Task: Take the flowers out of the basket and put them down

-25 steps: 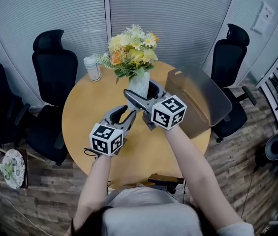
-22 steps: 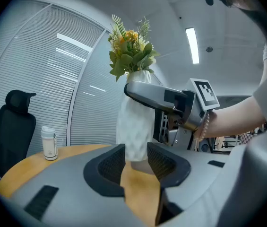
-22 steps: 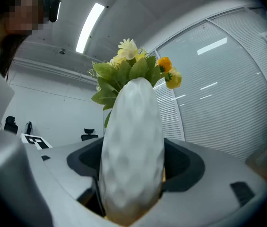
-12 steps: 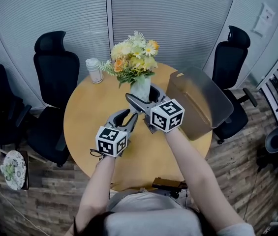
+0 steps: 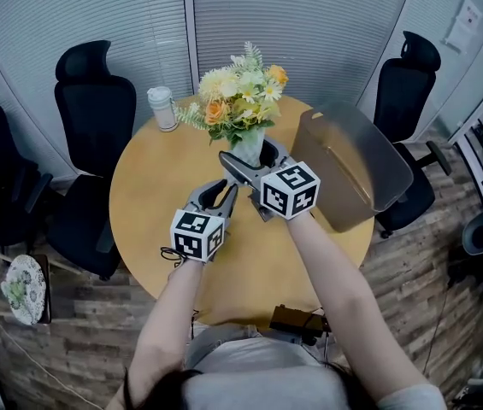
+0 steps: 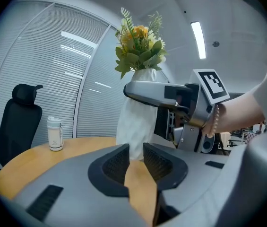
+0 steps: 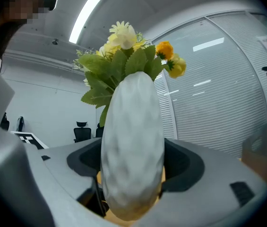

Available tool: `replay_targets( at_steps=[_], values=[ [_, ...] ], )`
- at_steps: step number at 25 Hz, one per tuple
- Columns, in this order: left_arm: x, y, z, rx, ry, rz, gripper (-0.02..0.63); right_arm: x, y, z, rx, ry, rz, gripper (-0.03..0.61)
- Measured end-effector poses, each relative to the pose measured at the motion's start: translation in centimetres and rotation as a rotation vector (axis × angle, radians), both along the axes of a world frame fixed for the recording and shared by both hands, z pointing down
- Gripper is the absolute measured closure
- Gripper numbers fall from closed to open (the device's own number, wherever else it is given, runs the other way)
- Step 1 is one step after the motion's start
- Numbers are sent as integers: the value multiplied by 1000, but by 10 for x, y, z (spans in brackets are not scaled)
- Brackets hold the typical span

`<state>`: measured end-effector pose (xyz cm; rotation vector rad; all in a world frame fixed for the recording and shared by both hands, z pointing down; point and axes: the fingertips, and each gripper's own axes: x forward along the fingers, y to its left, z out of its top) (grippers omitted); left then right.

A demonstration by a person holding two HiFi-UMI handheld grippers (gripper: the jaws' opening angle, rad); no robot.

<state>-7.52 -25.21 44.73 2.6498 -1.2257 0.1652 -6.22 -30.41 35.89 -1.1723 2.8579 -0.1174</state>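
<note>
A bunch of yellow and orange flowers (image 5: 241, 92) stands in a white vase (image 5: 250, 146) above the round wooden table (image 5: 156, 203). My right gripper (image 5: 254, 158) is shut on the vase, one jaw on each side of its body (image 7: 133, 150), and the blooms (image 7: 128, 56) rise above it. My left gripper (image 5: 222, 193) is just left of the vase and lower, near the tabletop. Its jaws have just been closing and stand narrowly open (image 6: 135, 157) with only the table showing between them. The vase (image 6: 135, 122) is beyond its tips, and the vase's foot is hidden.
A brown basket-like bin (image 5: 344, 169) with a grey translucent wall sits at the table's right side. A small white bottle (image 5: 163, 109) stands at the back left. Black office chairs (image 5: 96, 101) ring the table, and window blinds lie behind.
The vase and flowers have come lower toward the table with my right gripper. My left gripper has sunk too, and its jaws have narrowed.
</note>
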Motion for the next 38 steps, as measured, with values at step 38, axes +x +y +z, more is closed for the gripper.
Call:
replay_targets(
  at_steps=[38],
  values=[
    [-5,-31,115,-174,-18,39,517,-16,-30,116,-55,147,8,206]
  ],
)
